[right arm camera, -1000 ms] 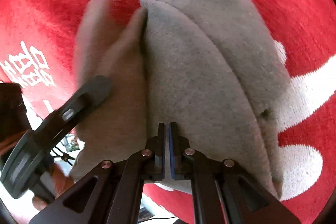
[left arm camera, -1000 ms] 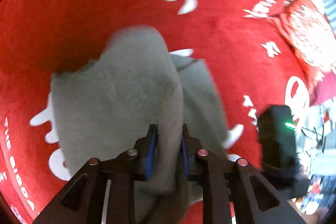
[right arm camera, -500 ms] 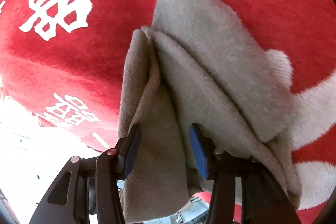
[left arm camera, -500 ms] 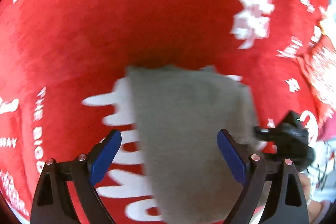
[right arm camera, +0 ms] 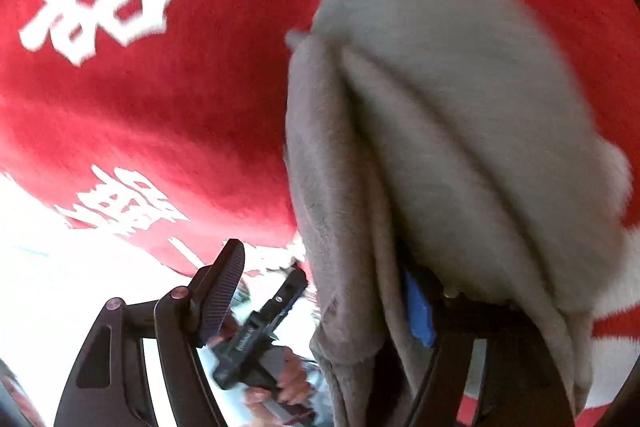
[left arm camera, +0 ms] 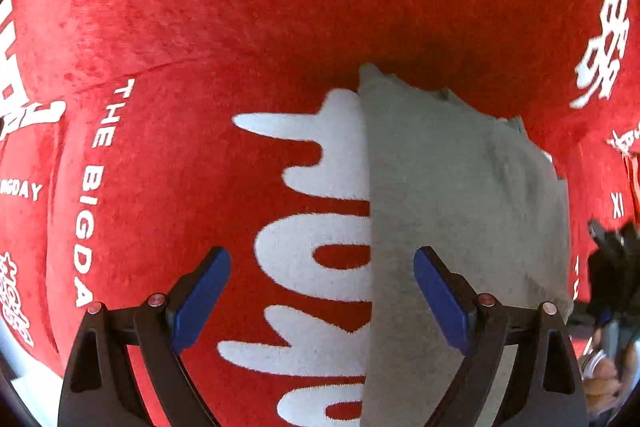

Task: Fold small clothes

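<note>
Your left gripper [left arm camera: 322,301] hovers with jaws spread wide, gripping nothing, above the folded grey garment [left arm camera: 452,211] lying on the red printed cloth [left arm camera: 240,27]. Your right gripper [right arm camera: 320,299] also stands wide open, fabric draped over one finger.

Grey garment [right arm camera: 440,115] draped over right gripper [right arm camera: 320,291] — jaws apart — red blanket [right arm camera: 180,99] beneath

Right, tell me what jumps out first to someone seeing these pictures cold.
The bright red blanket with big white lettering fills both views and grabs the eye at once. On it lies the folded grey garment, right of centre in the left wrist view, its layered edges bulking close in the right wrist view. The left gripper hangs open at the garment's left edge, and the right gripper is open too, with cloth draped over one finger.
</note>
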Tool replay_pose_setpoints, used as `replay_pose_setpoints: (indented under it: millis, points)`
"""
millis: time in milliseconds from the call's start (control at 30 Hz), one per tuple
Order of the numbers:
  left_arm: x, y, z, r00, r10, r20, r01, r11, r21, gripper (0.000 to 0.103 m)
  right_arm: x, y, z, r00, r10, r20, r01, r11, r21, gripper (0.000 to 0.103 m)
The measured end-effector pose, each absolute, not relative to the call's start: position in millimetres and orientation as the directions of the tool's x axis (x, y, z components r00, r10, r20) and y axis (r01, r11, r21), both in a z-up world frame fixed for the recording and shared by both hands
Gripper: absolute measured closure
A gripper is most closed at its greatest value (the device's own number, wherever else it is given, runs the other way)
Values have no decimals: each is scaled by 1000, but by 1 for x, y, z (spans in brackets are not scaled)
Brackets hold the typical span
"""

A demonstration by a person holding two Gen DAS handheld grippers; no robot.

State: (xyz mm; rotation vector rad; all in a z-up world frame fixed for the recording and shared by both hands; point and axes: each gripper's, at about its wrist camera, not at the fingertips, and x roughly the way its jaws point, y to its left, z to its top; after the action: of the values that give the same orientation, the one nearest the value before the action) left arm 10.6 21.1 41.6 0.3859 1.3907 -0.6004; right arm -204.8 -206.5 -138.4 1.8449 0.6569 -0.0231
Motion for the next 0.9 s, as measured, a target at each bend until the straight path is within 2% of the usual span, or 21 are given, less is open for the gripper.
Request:
replay_pose_setpoints:
  millis: [33, 67, 100, 133, 200, 267, 367, 533, 600, 667, 700, 733, 833, 900]
  points:
    - [10, 18, 40, 66, -160, -985, 611, 787, -87, 10, -192, -208, -131, 805, 459, -376, 483, -141, 864, 38]
    - [8, 17, 38, 71, -148, -986, 621, 780, -73, 10, -183, -208, -126, 766, 483, -424, 516, -71, 853, 57]
    - [7, 16, 37, 80, -141, -987, 627, 776, -60, 10, -174, -208, -120, 719, 503, -479, 550, 10, 835, 70]
    - [7, 16, 35, 82, -137, -987, 633, 772, -54, 10, -163, -206, -111, 649, 509, -566, 588, 137, 797, 88]
    - [10, 17, 34, 70, -135, -988, 631, 773, -61, 10, -150, -203, -86, 595, 468, -654, 581, 311, 752, 89]
    - [10, 17, 41, 79, -147, -986, 633, 771, -65, 10, -153, -205, -57, 623, 423, -658, 522, 403, 752, 89]
    - [3, 12, 56, 117, -177, -977, 668, 742, -55, 10, -172, -220, -35, 678, 365, -638, 496, 413, 764, 89]
    - [-21, -10, 47, 92, -174, -980, 733, 679, -52, 10, -208, -240, -66, 622, 341, -705, 593, 383, 708, 89]
    - [-32, -15, 35, 80, -161, -984, 741, 670, -49, 10, -211, -241, -89, 548, 346, -761, 664, 374, 648, 86]
    - [-37, -17, 26, 85, -138, -987, 741, 671, -30, 9, -213, -244, -93, 552, 343, -760, 689, 325, 647, 84]
    - [-37, -16, 26, 91, -142, -986, 738, 674, -29, 9, -219, -246, -93, 562, 328, -759, 698, 304, 649, 80]
    - [-37, -15, 27, 92, -142, -986, 738, 675, -29, 9, -231, -249, -92, 533, 294, -793, 730, 314, 607, 72]
    - [-38, -10, 30, 104, -118, -988, 743, 670, -2, 9, -240, -250, -81, 498, 258, -828, 761, 327, 560, 71]
    - [-39, -4, 37, 116, -103, -988, 744, 668, 17, 9, -242, -245, -68, 463, 234, -855, 774, 364, 519, 66]
